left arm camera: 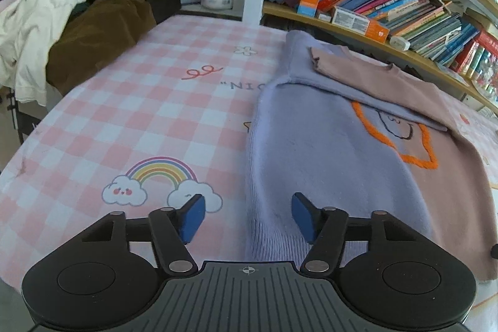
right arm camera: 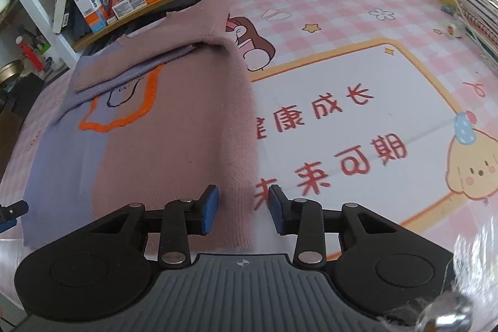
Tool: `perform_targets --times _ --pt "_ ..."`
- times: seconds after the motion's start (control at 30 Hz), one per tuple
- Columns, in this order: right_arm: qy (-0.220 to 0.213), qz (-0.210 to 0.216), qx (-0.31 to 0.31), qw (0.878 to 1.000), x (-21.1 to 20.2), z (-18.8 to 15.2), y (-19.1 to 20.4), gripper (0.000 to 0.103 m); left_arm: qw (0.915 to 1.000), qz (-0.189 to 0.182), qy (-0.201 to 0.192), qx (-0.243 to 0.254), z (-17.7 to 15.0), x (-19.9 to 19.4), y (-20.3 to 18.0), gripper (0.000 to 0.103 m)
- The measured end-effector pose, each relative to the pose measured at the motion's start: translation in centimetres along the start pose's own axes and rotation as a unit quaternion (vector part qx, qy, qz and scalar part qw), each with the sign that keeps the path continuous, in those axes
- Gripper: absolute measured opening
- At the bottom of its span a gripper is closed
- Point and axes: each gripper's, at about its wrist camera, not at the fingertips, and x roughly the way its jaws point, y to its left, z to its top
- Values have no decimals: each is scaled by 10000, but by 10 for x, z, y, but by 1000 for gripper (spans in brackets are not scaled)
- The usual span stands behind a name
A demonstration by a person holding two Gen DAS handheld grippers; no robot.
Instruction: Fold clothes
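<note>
Your left gripper (left arm camera: 248, 217) sits low and level, pointing forward, with its two blue-padded fingers (left arm camera: 193, 218) spread wide apart and nothing between them. The black linkage arms behind the pads are splayed outward symmetrically. Your right gripper (right arm camera: 243, 209) is held in much the same pose, low and forward-facing, its blue fingers (right arm camera: 209, 209) parted with a clear gap, a little narrower than on the left, and gripping nothing. Both grippers' ribbed grey bodies fill the bottom of their own views. In the right wrist view a small black and blue part of your left gripper shows at the far left edge.
</note>
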Motion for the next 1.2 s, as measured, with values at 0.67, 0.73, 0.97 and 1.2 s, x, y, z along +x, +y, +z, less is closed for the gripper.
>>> perform_targets --times 0.67,0.73,0.97,1.2 --pt "61 421 251 9988 10 3 11 22 9954 -858 329 277 8 6 -2 17" --pt "67 482 319 9983 11 2 9 24 9951 -871 431 192 7 9 1 20" --pt "184 690 413 9966 13 0 7 10 9941 -970 491 -38 5 13 7 5" --pt "-17 787 523 9955 -12 0 -7 9 9907 -1264 407 -300 -1 -4 13 4"
